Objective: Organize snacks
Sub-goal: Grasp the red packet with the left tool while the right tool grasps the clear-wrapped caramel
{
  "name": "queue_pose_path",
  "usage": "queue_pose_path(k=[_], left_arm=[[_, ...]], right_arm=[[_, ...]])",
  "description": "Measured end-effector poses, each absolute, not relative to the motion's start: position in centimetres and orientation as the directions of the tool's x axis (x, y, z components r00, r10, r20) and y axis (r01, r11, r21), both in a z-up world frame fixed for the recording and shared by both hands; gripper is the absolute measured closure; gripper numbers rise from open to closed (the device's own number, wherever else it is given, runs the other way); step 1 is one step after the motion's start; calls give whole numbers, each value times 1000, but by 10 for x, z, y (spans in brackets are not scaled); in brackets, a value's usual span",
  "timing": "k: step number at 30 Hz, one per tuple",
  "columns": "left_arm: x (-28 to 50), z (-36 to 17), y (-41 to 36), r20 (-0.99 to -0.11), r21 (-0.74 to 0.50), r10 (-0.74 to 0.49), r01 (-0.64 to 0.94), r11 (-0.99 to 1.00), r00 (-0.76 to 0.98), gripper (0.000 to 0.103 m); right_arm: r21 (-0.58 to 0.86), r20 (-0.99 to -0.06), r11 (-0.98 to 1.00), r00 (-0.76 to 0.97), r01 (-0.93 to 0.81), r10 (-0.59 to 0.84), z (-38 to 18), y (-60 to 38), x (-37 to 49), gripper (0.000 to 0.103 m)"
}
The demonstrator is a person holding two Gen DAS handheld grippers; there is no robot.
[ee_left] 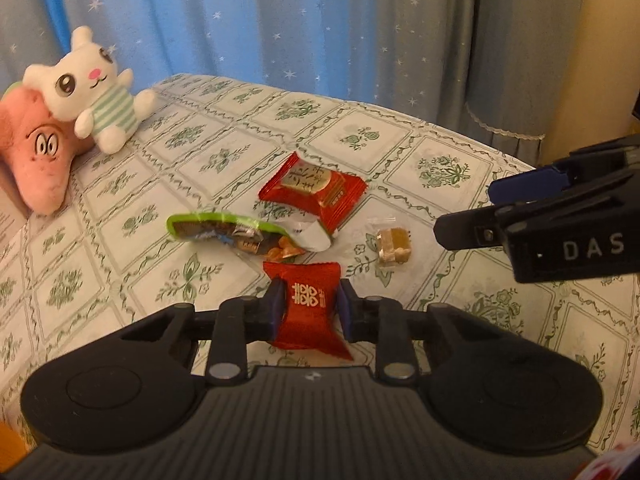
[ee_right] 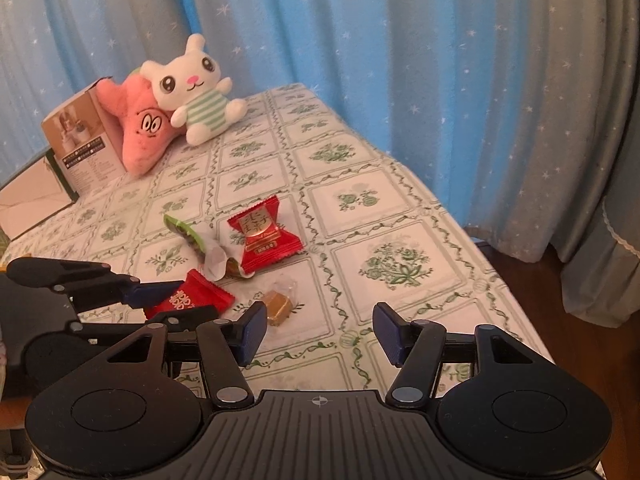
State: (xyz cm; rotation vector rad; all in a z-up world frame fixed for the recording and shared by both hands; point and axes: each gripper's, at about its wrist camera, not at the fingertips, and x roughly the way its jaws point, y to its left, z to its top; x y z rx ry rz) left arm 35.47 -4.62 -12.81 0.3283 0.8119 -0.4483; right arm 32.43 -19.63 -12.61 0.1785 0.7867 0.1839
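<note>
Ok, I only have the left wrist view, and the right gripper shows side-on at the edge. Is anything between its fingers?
Observer: No. In the right wrist view the right gripper stands open, with nothing between its fingers.
Operator: What lies nearest to it?
Observer: The brown wrapped candy, just beyond its left fingertip.
Operator: Anything behind the pink plush?
Observer: A printed cardboard box stands upright behind the pink plush.

a home room: star-print curtains (ee_right: 440, 80), floral tablecloth (ee_right: 360, 200), plush toys (ee_right: 192, 88) on the table.
</note>
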Motion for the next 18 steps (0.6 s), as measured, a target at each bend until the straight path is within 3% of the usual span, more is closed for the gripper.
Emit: queue_pose_path(k=[5, 10, 18], left_arm=[[339, -127, -17, -746, 23, -209, 337, 941, 633, 81], [314, -127, 4, -730, -15, -146, 197, 980, 668, 81], [303, -128, 14, -715, -39, -149, 174, 984, 683, 81]], right_arm=[[247, -689, 961, 675, -126, 266, -131, -190, 336, 49], [253, -692, 954, 659, -161, 294, -138, -176, 347, 61], [207, -697, 960, 659, -190, 281, -148, -154, 357, 67]])
